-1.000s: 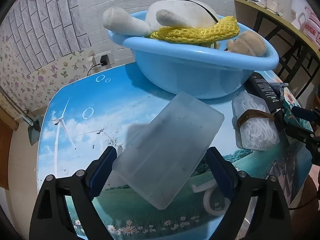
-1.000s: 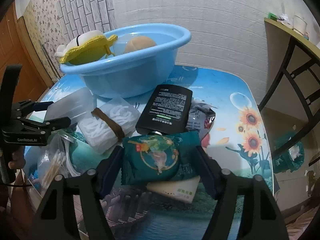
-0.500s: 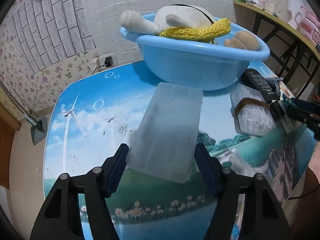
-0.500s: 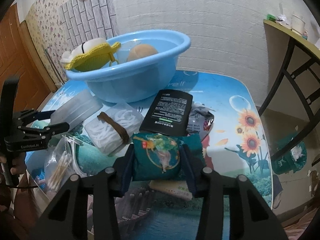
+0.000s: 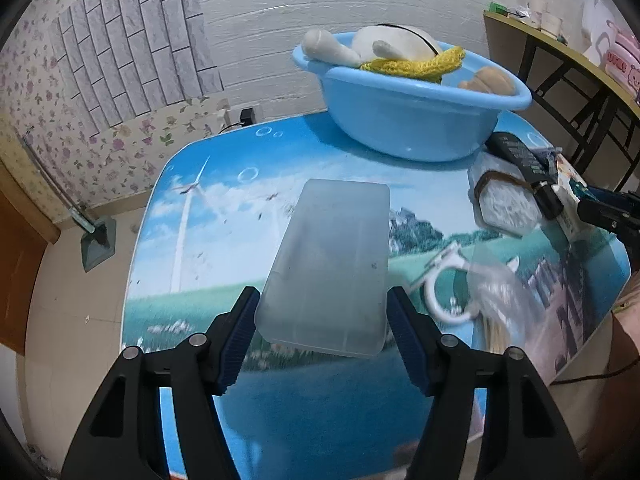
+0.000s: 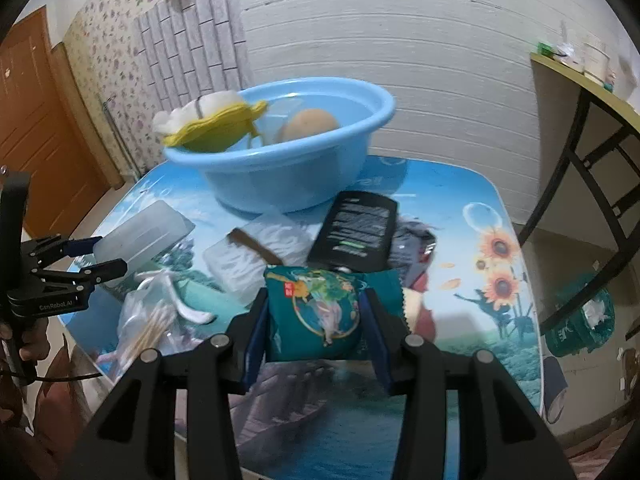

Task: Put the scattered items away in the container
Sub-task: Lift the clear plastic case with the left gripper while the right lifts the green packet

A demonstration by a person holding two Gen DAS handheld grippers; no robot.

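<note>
- Pinching a frosted plastic box (image 5: 332,272) by its long sides, the left gripper (image 5: 322,328) has both blue pads against the box, which sits tilted above the printed table (image 5: 224,216).
- Ahead of the left gripper and a little to its right stands the blue basin (image 5: 408,120), with a white plush toy (image 5: 372,46), a yellow knitted piece (image 5: 416,64) and a tan round thing (image 5: 488,80) inside it.
- To the right of the left gripper lie a clear pack with a brown band (image 5: 504,200), a black bottle (image 5: 520,156) and a white plastic ring (image 5: 444,292) on the table.
- The right gripper (image 6: 316,320) squeezes a teal snack packet (image 6: 316,312) between its pads; the packet bulges and is off the table.
- Straight ahead of the right gripper, just beyond the packet, lies the black bottle (image 6: 356,236), and past that the basin (image 6: 288,168).
- To the left of the right gripper are the banded pack (image 6: 248,256) and a clear bag of cotton swabs (image 6: 148,328); further left, the left gripper (image 6: 96,256) holds the frosted box (image 6: 140,236), with a hand (image 6: 24,344) on its handle.
- To the right of the right gripper the tabletop shows printed sunflowers (image 6: 500,264).
</note>
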